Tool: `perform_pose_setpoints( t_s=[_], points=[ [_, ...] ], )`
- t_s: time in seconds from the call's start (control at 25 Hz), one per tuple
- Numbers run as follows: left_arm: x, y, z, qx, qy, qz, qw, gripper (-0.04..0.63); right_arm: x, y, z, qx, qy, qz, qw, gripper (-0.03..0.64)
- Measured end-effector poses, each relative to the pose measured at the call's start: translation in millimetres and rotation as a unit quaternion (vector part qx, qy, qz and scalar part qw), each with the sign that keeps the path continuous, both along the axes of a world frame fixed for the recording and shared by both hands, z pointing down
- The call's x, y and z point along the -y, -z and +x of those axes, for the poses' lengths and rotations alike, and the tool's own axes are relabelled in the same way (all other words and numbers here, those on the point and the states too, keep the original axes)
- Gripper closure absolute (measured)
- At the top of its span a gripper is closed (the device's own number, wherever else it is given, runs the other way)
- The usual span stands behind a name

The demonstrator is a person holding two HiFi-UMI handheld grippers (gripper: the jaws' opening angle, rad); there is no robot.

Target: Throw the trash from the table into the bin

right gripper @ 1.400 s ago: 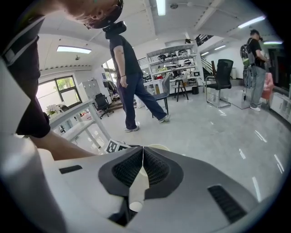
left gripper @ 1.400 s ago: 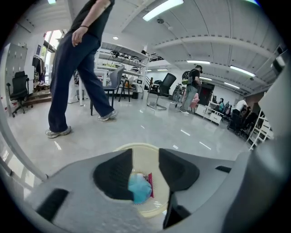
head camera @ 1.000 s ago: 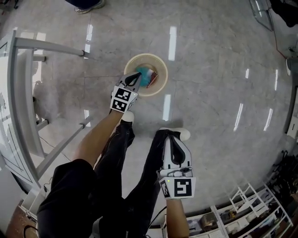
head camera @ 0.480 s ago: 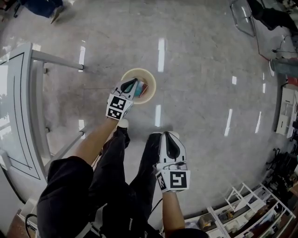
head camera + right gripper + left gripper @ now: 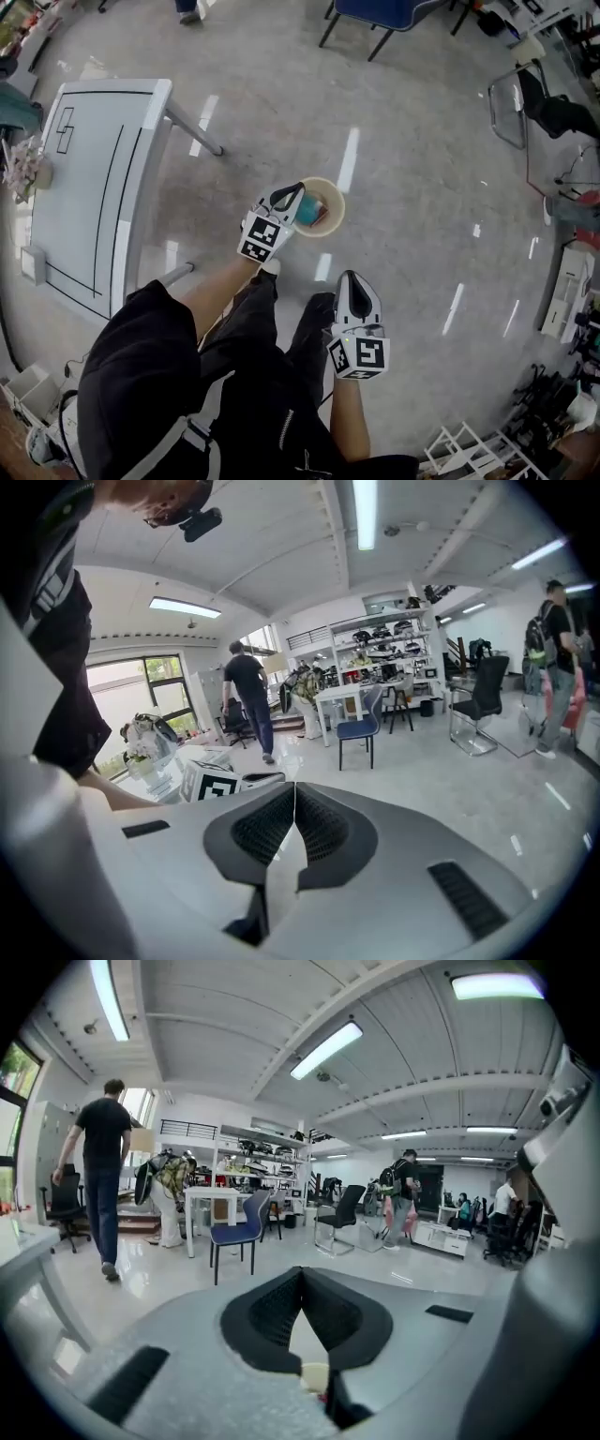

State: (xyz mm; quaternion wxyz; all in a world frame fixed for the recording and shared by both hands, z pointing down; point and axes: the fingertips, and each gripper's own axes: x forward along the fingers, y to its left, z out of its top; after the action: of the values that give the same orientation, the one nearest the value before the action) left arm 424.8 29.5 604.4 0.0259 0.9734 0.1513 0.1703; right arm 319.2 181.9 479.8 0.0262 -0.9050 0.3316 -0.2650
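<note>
Bright, even light from ceiling strip lamps (image 5: 326,1049); white glare streaks on glossy floor (image 5: 422,141) around bin (image 5: 341,208); fisheye bending, dark vignetted corners, focus sharp

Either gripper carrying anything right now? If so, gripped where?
Nothing is held. The left gripper and the right gripper both have their jaws shut together with nothing between them; the trash lies in the bin.

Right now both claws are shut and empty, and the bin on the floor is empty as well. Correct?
Not quite: the bin is not empty. The head view shows teal trash and a red piece lying inside it. The rest stands: the left claw and the right claw are both shut with nothing between them.
</note>
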Motion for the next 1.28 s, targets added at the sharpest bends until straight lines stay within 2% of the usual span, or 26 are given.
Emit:
perform_pose_setpoints(
  t_s=[0.16,0.32,0.52,0.72,0.88,1.12,1.28],
  points=[
    [53.1,54.1,-32.7,-0.027,0.049,0.018,0.9983,0.591,47.5,40.7,6.9,-0.026,0.059,0.011,0.998,0.606],
    [94.4,97.7,-70.2,-0.041,0.101,0.024,0.9938,0.591,95.8,66.1,-3.6,-0.029,0.122,0.021,0.992,0.606],
    [169.0,136.3,-131.2,-0.046,0.179,0.042,0.9819,0.591,181.5,78.6,-40.3,-0.027,0.230,0.035,0.972,0.606],
    [231.7,165.2,-200.1,-0.050,0.270,0.066,0.9593,0.591,248.4,98.4,-77.9,-0.036,0.326,0.055,0.943,0.606],
    [267.0,176.4,-260.8,-0.045,0.339,0.081,0.9362,0.591,283.9,109.9,-112.3,-0.042,0.392,0.063,0.917,0.606],
    [282.3,186.3,-340.7,-0.038,0.430,0.081,0.8982,0.591,311.6,114.2,-160.6,-0.039,0.478,0.065,0.875,0.607],
    [280.6,192.6,-385.1,-0.034,0.470,0.088,0.8773,0.591,324.9,115.8,-193.5,-0.037,0.525,0.069,0.847,0.607]
  ],
)
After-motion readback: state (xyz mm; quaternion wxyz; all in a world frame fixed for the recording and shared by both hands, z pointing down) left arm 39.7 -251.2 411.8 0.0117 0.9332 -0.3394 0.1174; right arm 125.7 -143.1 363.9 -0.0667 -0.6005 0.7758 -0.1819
